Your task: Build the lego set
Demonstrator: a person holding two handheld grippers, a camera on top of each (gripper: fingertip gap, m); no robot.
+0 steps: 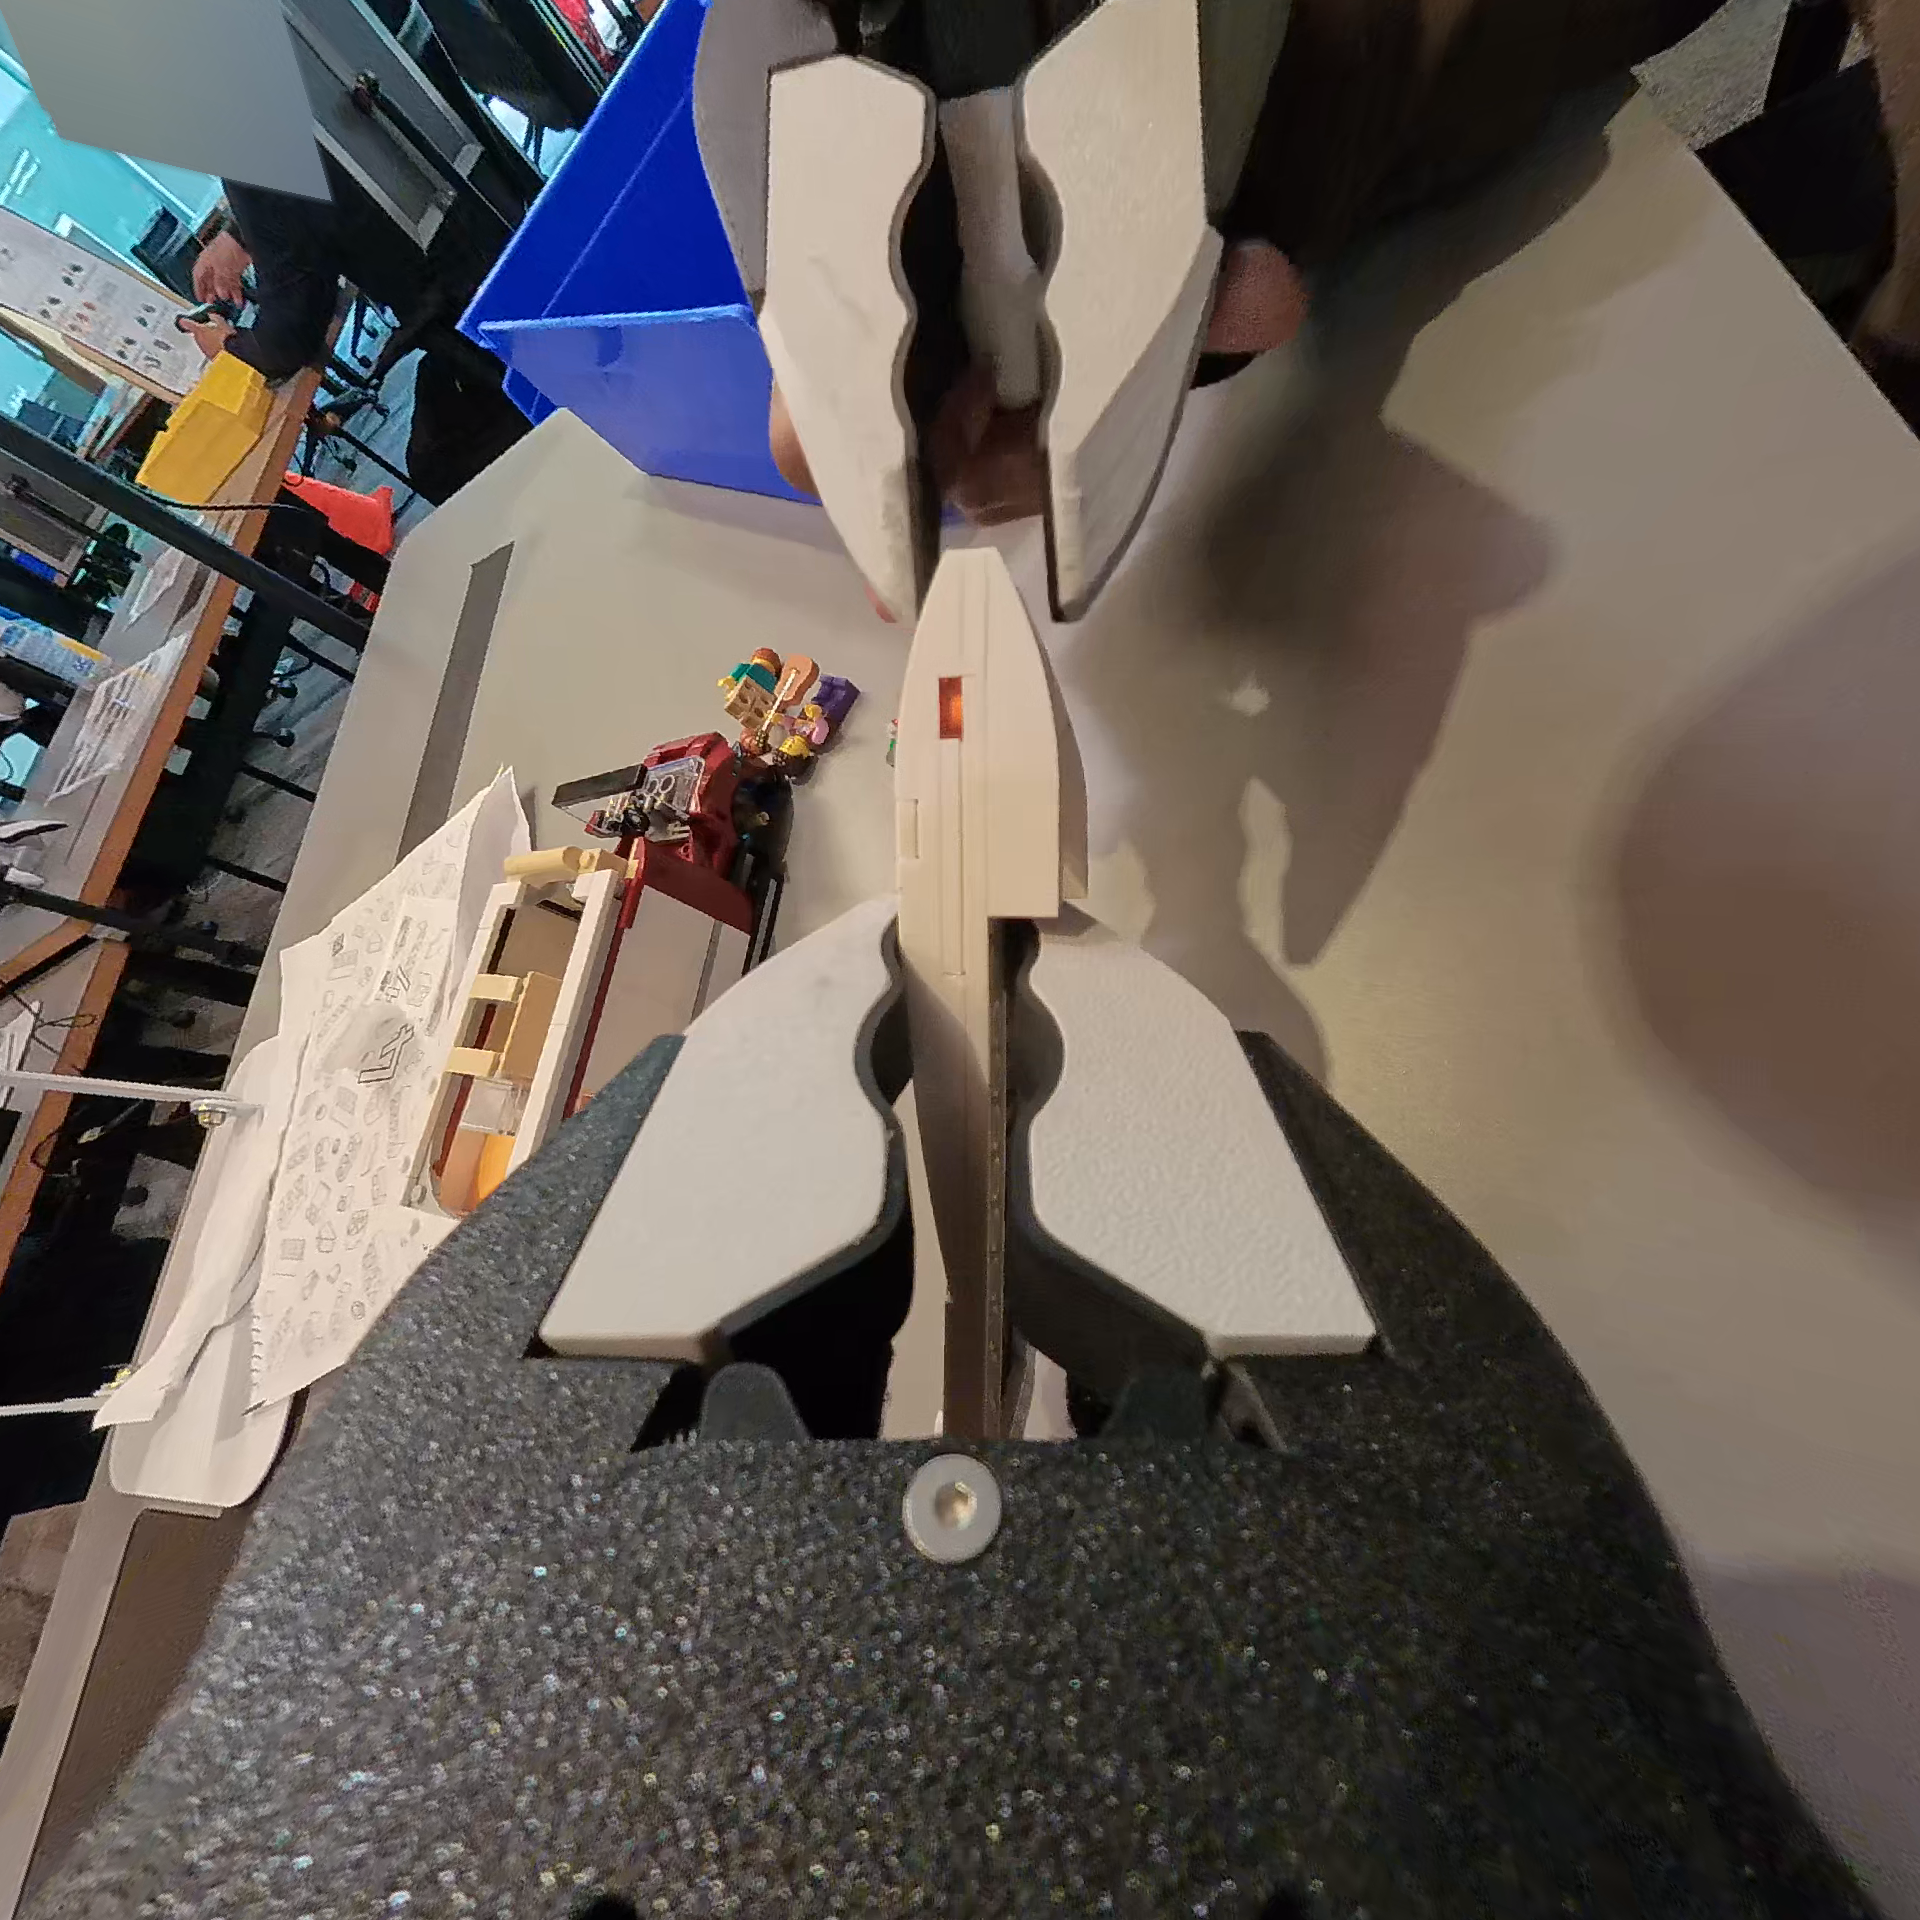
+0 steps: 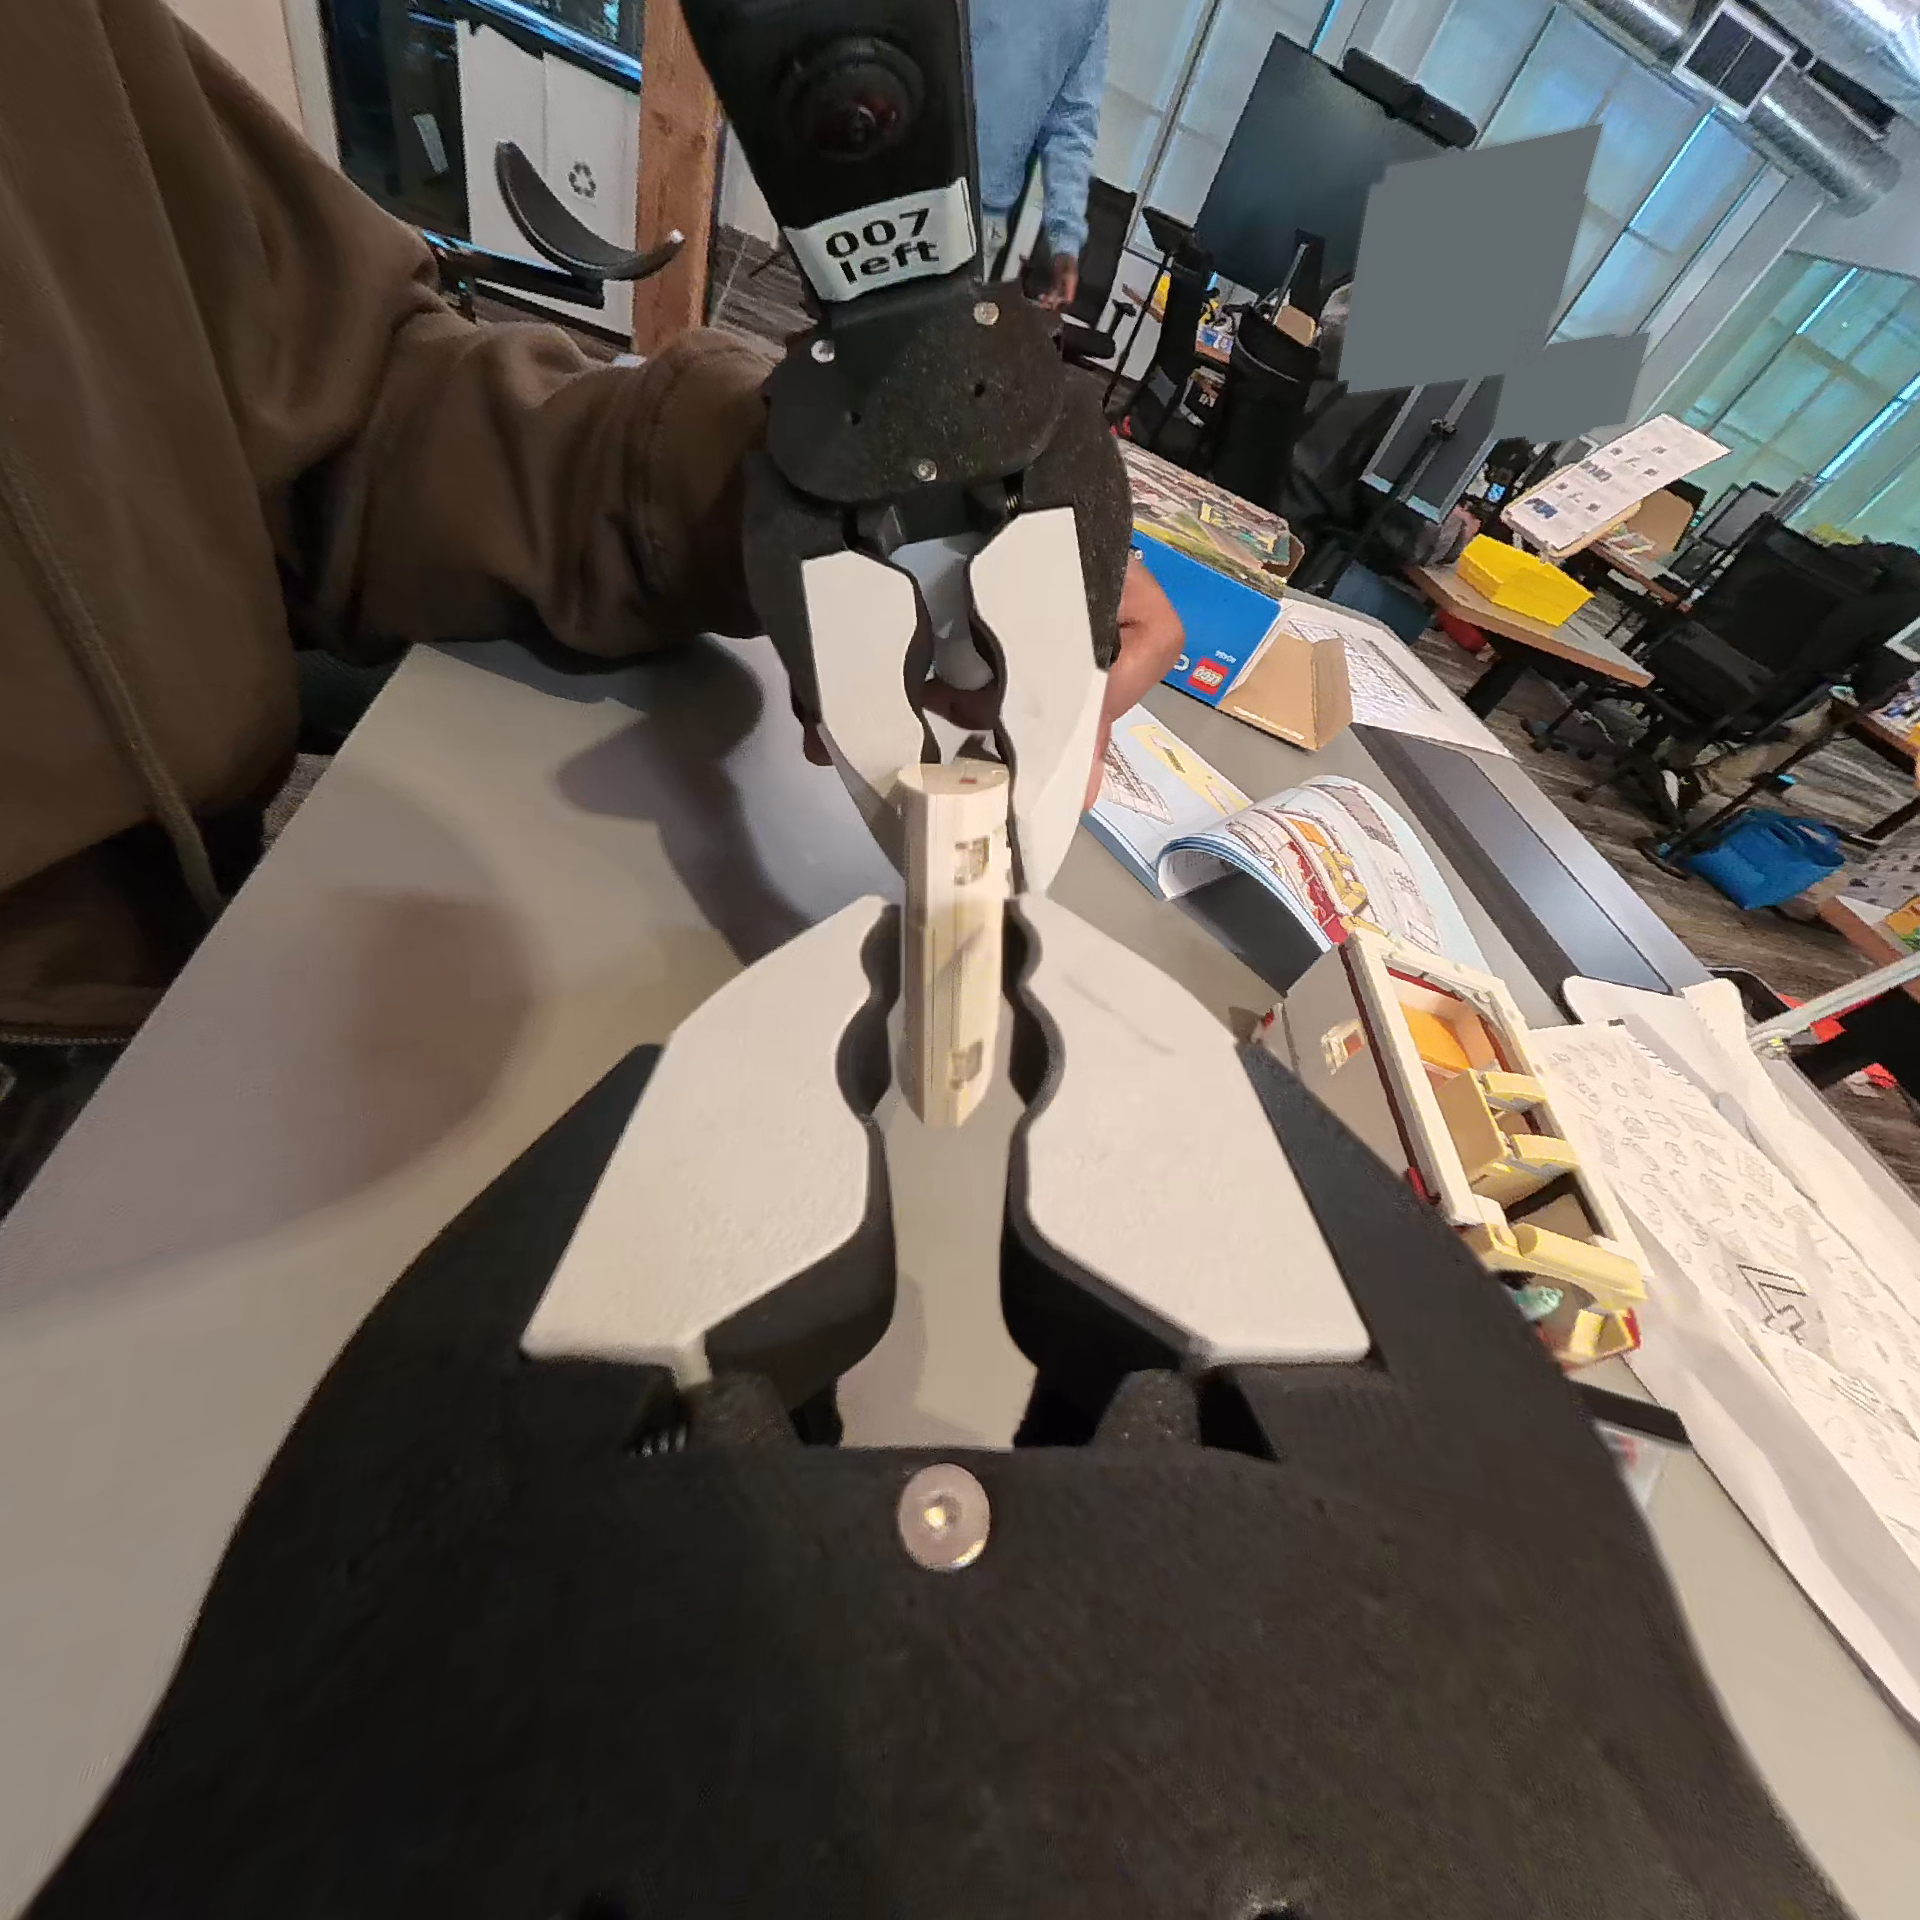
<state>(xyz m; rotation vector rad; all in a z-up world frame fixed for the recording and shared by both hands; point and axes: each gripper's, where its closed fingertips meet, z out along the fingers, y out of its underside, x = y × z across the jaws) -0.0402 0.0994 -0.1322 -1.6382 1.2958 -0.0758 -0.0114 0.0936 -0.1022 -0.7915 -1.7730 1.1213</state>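
- The left claw (image 1: pixel 961 935) was clenched on one end of a white brick-built panel (image 1: pixel 971 790), both pads pressing its faces.
- The right claw (image 2: pixel 951 914) gripped the same panel (image 2: pixel 951 935) from the opposite end, above the grey worktop (image 2: pixel 416 935).
- A red-and-white brick model (image 1: pixel 623 935) stood just left of the panel, beside printed paper sheets (image 1: pixel 343 1091).
- An open instruction booklet (image 2: pixel 1299 852) lay near a blue box (image 2: pixel 1205 623).

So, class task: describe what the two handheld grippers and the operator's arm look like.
Each gripper has a speckled black body, a silver centre screw and two pale grey fingers with wavy black inner pads. The left carries a white label and camera. The operator wears a brown sleeve.
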